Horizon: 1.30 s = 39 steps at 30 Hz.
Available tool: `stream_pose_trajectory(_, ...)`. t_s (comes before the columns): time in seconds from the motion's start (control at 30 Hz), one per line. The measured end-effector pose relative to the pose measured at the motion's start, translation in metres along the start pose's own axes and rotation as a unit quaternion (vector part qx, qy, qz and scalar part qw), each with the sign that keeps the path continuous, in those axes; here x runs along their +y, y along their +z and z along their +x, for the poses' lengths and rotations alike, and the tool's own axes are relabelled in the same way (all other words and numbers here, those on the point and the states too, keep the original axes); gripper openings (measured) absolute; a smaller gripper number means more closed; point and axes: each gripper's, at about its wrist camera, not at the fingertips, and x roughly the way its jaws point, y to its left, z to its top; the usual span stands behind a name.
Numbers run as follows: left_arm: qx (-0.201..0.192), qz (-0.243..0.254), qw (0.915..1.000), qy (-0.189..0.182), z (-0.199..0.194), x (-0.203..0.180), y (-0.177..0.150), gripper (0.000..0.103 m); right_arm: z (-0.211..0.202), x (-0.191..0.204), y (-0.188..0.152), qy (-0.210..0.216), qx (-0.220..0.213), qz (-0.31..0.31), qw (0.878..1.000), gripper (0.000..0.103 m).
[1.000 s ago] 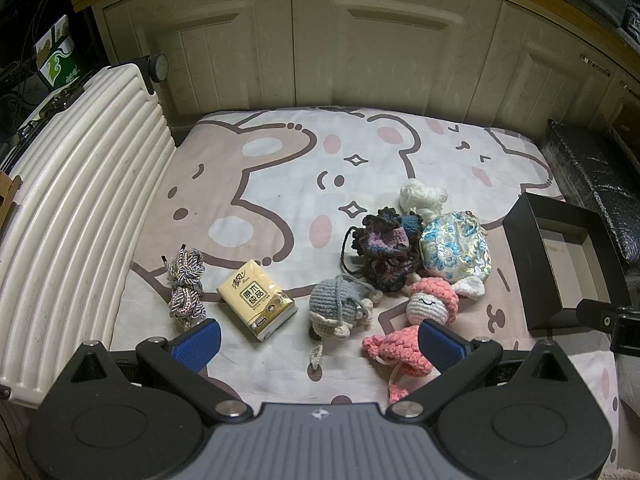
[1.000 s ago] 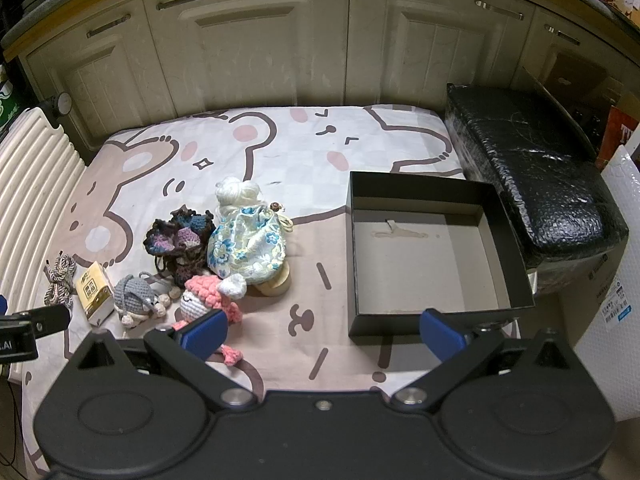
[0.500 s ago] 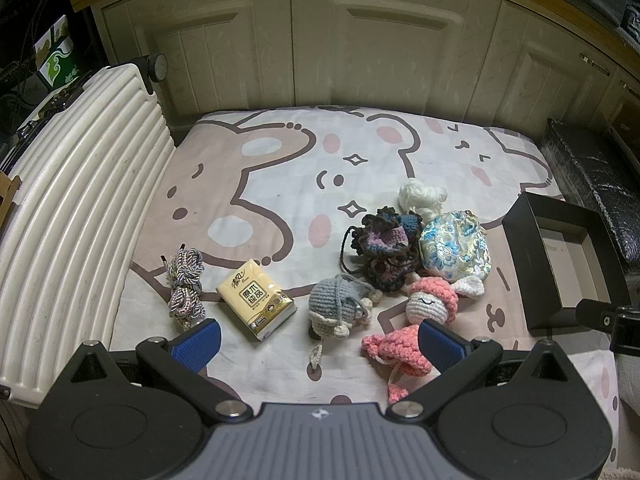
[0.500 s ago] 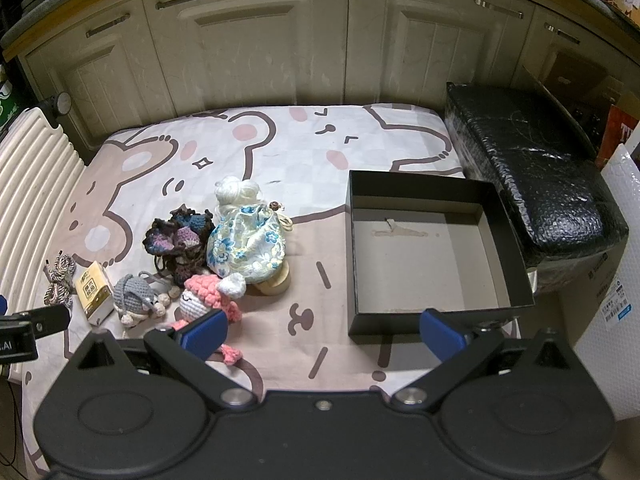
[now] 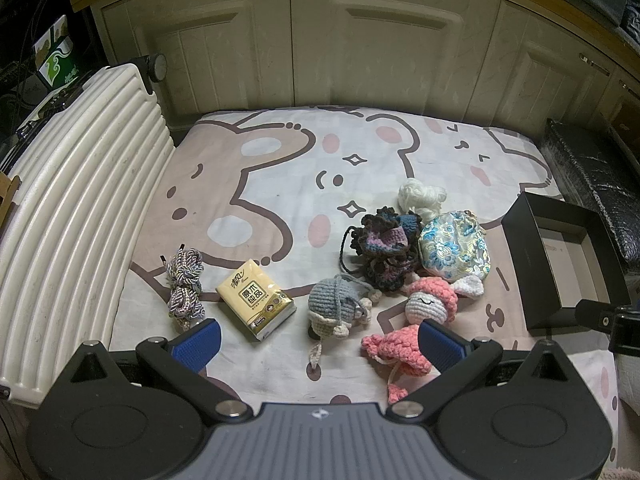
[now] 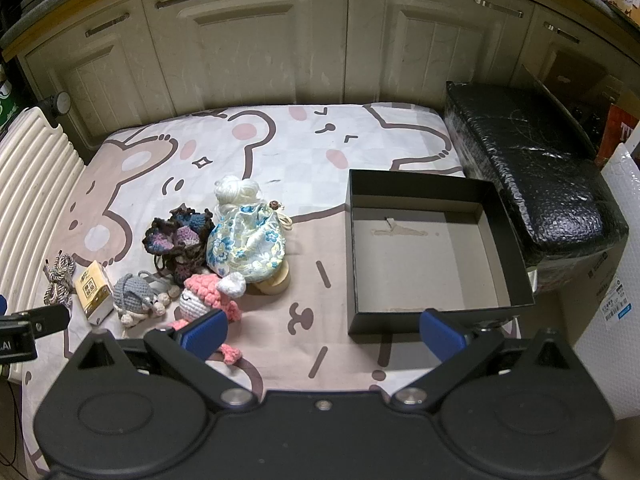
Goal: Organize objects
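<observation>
Small objects lie on a cartoon-bear mat (image 5: 280, 184): a braided cord bundle (image 5: 184, 280), a yellow tissue pack (image 5: 256, 304), a grey crochet toy (image 5: 334, 308), a pink crochet doll (image 5: 420, 320), a dark crochet pouch (image 5: 384, 248), a blue floral pouch (image 5: 454, 250) and white yarn (image 5: 420, 196). An empty black box (image 6: 432, 248) sits to their right. My left gripper (image 5: 318, 342) is open above the mat's near edge, in front of the toys. My right gripper (image 6: 322, 328) is open, near the box's front wall.
A white ribbed suitcase (image 5: 68, 200) lies along the mat's left side. Cream cabinet doors (image 5: 320, 40) close off the far side. A black wrapped block (image 6: 532, 176) sits right of the box, with a white bubble-wrap package (image 6: 616, 280) beside it.
</observation>
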Motion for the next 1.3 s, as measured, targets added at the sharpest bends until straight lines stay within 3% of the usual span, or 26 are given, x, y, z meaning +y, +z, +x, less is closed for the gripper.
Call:
stream_pose_trajectory(0.33,-0.015,0.005,0.9999,-0.001,-0.009,-0.003,0.002,0.103,-0.005,0.0,-0.001,0.002,-0.02,-0.009,1.0,0.103)
stream_pose_trajectory(0.7,-0.083,-0.023,0.9963,0.005,-0.042,0.02,0.021,0.103,-0.026,0.014,0.029,0.018,-0.073,-0.023,0.997,0.103)
stream_pose_trajectory(0.9,-0.123,-0.003,0.9921,0.024,-0.054,0.037,0.038,0.103,-0.026,0.034,0.058,0.044,-0.086,-0.02,0.995,0.103)
stream_pose_trajectory(1.1,-0.129,-0.011,0.9907,0.042,-0.041,0.069,0.053,0.103,-0.004,0.061,0.076,0.056,-0.066,-0.007,0.996,0.103)
stream_pose_trajectory(1.3,-0.118,-0.038,0.9901,0.066,-0.007,0.103,0.053,0.103,0.03,0.076,0.068,0.063,-0.034,0.015,0.997,0.103)
